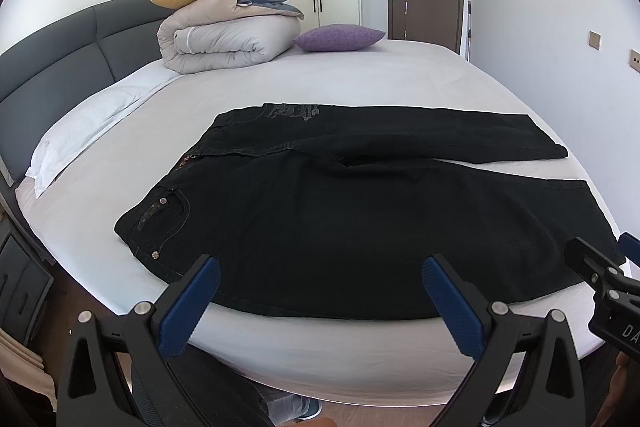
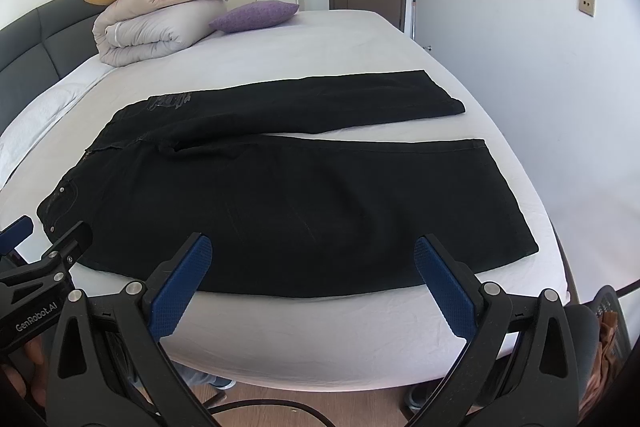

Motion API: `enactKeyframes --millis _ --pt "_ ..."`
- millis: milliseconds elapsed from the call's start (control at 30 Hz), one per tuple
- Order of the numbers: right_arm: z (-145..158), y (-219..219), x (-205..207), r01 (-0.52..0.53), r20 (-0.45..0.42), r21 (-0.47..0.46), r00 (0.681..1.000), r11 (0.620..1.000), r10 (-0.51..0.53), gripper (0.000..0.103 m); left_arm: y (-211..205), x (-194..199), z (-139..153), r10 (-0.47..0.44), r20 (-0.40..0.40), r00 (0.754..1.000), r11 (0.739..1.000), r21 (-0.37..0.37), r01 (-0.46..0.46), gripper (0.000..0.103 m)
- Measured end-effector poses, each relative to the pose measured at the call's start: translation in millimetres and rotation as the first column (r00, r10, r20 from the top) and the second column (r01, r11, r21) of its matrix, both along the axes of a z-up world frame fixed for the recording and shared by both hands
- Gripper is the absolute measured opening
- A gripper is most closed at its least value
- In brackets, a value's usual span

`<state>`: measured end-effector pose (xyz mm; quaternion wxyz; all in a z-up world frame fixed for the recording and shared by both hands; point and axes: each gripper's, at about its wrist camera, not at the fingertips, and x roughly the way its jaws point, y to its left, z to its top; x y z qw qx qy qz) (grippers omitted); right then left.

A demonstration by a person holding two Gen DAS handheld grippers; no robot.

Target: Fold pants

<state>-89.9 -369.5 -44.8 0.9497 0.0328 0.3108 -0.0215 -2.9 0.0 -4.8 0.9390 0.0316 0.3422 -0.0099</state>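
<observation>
The left hand-held gripper (image 1: pixel 320 277) hovers at 6 o'clock over the bed's (image 1: pixel 360 83) near edge, fingers spread apart and empty. The black pants (image 1: pixel 340 219) lie flat mid-bed (waistband toward 9 o'clock, legs splayed toward 3 o'clock). The right hand-held gripper (image 2: pixel 313 259) likewise stands wide apart, holding nothing. A folded duvet (image 1: pixel 224 43) sits at 11 o'clock.

Left gripper (image 1: pixel 320 273) held level with fingers (image 1: pixel 192 301) spread wide and holding nothing, right gripper (image 2: pixel 313 253) just beside it, likewise spread wide.
</observation>
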Motion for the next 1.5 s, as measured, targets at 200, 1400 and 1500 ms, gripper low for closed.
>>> enactKeyframes --millis 200,1400,1500 --pt "-5 5 5 -0.007 -0.013 -0.001 1.0 1.0 0.007 0.103 2 1 -8 0.001 -0.016 1.0 1.0 0.006 -0.001 0.103" --pt "2 -47 227 -0.482 -0.067 0.129 0.867 0.866 0.493 0.095 88 435 -47 -0.453 -0.448 0.771 0.808 0.159 0.567 0.073" --pt "-10 -46 240 -0.51 -0.082 0.18 0.844 0.841 0.53 0.091 87 454 -58 -0.466 -0.514 0.72 0.781 0.143 0.607 0.073"
